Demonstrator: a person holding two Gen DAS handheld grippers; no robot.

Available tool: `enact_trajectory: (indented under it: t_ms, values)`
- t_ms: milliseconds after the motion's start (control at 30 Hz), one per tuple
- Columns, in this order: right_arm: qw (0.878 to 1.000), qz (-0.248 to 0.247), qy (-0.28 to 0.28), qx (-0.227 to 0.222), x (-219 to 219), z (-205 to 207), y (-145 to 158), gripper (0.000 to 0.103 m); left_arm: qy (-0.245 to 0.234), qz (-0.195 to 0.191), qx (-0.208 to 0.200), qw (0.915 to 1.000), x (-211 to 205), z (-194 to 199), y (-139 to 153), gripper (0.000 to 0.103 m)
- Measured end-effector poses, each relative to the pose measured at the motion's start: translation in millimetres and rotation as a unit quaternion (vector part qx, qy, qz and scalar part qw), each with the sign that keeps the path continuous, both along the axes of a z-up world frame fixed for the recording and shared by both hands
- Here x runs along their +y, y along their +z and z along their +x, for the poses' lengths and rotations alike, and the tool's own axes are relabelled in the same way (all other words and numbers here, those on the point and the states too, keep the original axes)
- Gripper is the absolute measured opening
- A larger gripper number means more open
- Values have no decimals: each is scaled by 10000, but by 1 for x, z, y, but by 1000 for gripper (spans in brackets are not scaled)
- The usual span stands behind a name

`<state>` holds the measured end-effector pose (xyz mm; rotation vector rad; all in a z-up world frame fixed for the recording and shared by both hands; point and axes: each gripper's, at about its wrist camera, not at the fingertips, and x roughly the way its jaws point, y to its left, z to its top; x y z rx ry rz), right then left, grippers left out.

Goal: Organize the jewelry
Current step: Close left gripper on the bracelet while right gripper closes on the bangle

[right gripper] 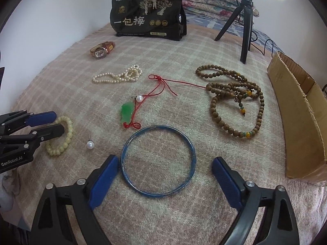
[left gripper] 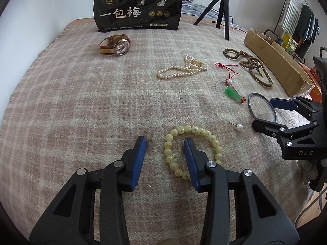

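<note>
Left wrist view first: we see our left gripper point(left gripper: 164, 143) spread fairly wide and low over the plaid blanket point(left gripper: 81, 102), one blue finger planted inside the ring of the pale yellow bead bracelet point(left gripper: 169, 153), the other outside it to the left, so that the bracelet's left side lies between them, ungripped. Just right of the bracelet lies a pearl earring point(left gripper: 239, 126).

From the right wrist view, our right gripper point(right gripper: 165, 163) is open very wide, its fingers flanking the blue bangle point(right gripper: 158, 161), which lies flat on the blanket; the left finger is just beside the bangle's rim, while the right one stands clear of it. Just beyond the bangle we find the green jade pendant point(right gripper: 127, 113) on its red cord point(right gripper: 161, 85), with a second pearl point(right gripper: 139, 98) touching the cord at the pendant's top. To the right, the brown wooden bead necklace point(right gripper: 235, 96) sprawls in loose loops near a cardboard box point(right gripper: 296, 112) at the blanket's right edge. Farther back, left of the cord, sits the heaped pearl necklace point(right gripper: 118, 75), and beyond that, to the left, the wristwatch point(right gripper: 102, 50) with its brown strap. At the far end a black snack bag point(right gripper: 147, 14) stands upright, with a black tripod point(right gripper: 243, 20) to its right holding a lit lamp.
</note>
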<state>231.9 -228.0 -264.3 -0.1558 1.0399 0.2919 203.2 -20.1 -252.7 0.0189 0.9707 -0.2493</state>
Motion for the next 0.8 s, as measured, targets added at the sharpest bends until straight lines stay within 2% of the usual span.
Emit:
enact_trajectory:
  t_ms: [67, 100, 200, 233, 267, 567, 800]
  values:
    - [10000, 16, 51, 0, 1, -1, 1, 76, -13, 27, -15, 10000, -1, 0, 0, 29]
    - [10000, 40, 70, 9, 2, -1, 2, 74, -20, 36, -24, 10000, -2, 0, 0, 27]
    - [10000, 56, 70, 15, 2, -1, 3, 74, -39, 10, -29, 10000, -2, -1, 0, 17]
    - [10000, 62, 72, 10, 2, -1, 3, 74, -34, -11, -23, 10000, -2, -1, 1, 9]
    - [10000, 65, 69, 10, 1, -1, 3, 74, -33, -41, -12, 10000, -1, -1, 1, 7]
    - [9999, 128, 3, -4, 0, -5, 7, 73, 81, -275, -19, 9996, 5, -7, 9, 5]
    - [9997, 166, -65, -150, -5, -12, 17, 73, 160, -432, -217, 9987, 9, -16, 29, 5]
